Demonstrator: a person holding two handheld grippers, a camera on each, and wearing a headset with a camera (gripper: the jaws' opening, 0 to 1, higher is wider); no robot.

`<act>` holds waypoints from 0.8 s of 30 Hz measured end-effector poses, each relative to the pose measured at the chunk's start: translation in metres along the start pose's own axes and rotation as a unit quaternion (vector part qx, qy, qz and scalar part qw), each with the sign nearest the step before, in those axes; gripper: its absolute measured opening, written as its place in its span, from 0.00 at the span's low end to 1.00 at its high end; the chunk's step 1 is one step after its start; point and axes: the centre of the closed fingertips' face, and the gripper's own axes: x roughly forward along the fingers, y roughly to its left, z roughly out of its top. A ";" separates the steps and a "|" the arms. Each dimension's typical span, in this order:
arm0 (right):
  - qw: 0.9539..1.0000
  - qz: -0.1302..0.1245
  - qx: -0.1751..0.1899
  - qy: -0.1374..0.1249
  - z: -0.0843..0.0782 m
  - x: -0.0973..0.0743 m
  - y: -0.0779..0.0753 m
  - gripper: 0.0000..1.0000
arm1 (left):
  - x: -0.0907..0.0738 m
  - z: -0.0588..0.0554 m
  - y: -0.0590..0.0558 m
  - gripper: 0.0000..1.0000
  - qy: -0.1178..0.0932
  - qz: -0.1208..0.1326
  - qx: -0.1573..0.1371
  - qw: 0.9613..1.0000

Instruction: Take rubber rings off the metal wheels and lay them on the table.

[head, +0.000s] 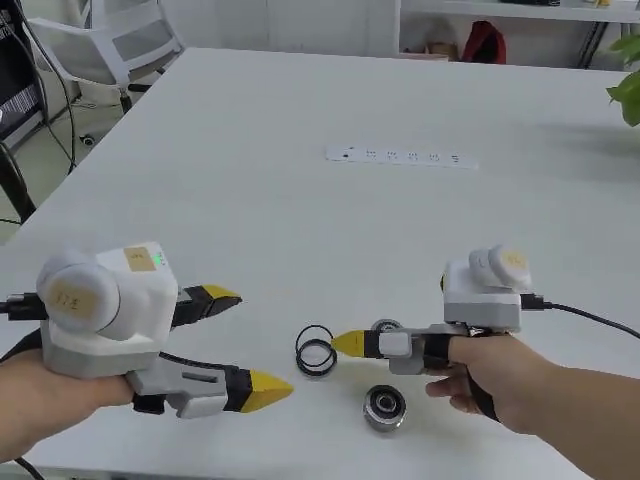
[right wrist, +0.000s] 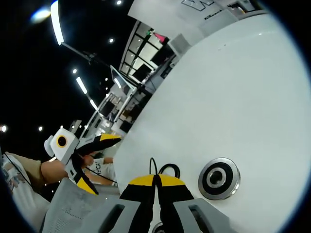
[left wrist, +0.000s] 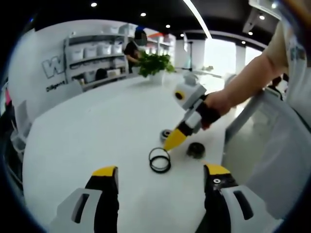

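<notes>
Two thin black rubber rings (head: 315,352) (left wrist: 159,160) lie overlapping near the table's front edge. My right gripper (head: 347,343) (left wrist: 173,141) (right wrist: 154,180) is shut, its yellow tip at the rings' right edge. In the right gripper view a black arc of one ring (right wrist: 168,167) runs into the seam between its jaws. One metal wheel (head: 384,408) (left wrist: 195,150) (right wrist: 218,178) sits just in front of that gripper, and a second wheel (head: 385,326) (left wrist: 166,134) lies behind it. My left gripper (head: 243,343) (left wrist: 160,171) (right wrist: 97,162) is open and holds nothing, left of the rings.
A white power strip (head: 400,156) lies mid-table farther back. An office chair (head: 110,45) stands beyond the far left corner and a green plant (head: 627,85) (left wrist: 154,63) sits at the right edge. A cable (head: 585,315) trails from the right gripper.
</notes>
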 end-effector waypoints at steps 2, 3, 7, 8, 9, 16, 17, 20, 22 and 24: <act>1.000 -0.002 0.000 0.001 0.000 0.001 0.000 0.00 | 0.000 0.000 -0.001 0.73 0.001 0.000 -0.001 1.000; 1.000 -0.004 -0.002 0.003 -0.001 0.001 -0.001 0.00 | -0.001 -0.001 -0.001 0.73 0.001 0.000 -0.002 1.000; 1.000 -0.008 -0.004 0.006 -0.002 0.002 -0.002 0.00 | -0.002 0.000 -0.001 0.73 0.001 0.003 -0.003 1.000; 1.000 -0.011 -0.005 0.007 -0.003 0.002 -0.003 0.00 | -0.002 0.000 -0.001 0.73 0.001 0.003 -0.003 1.000; 1.000 -0.012 -0.005 0.008 -0.003 0.002 -0.004 0.00 | -0.003 -0.001 -0.001 0.74 0.001 0.003 -0.004 1.000; 1.000 -0.018 -0.007 0.014 -0.006 0.003 -0.007 0.00 | -0.005 -0.004 -0.005 0.74 0.004 0.000 -0.007 1.000; 1.000 -0.021 -0.008 0.014 -0.006 0.003 -0.007 0.00 | -0.005 -0.004 -0.005 0.74 0.004 0.000 -0.008 1.000; 0.999 -0.024 -0.012 0.016 -0.006 0.003 -0.008 0.02 | -0.005 -0.004 -0.005 0.74 0.003 0.000 -0.007 1.000; 0.999 -0.026 -0.017 0.019 -0.007 0.003 -0.008 0.03 | -0.005 -0.003 -0.005 0.73 0.003 0.000 -0.008 1.000; 0.999 -0.030 -0.024 0.022 -0.008 0.003 -0.008 0.05 | -0.005 -0.004 -0.005 0.74 0.004 0.000 -0.008 1.000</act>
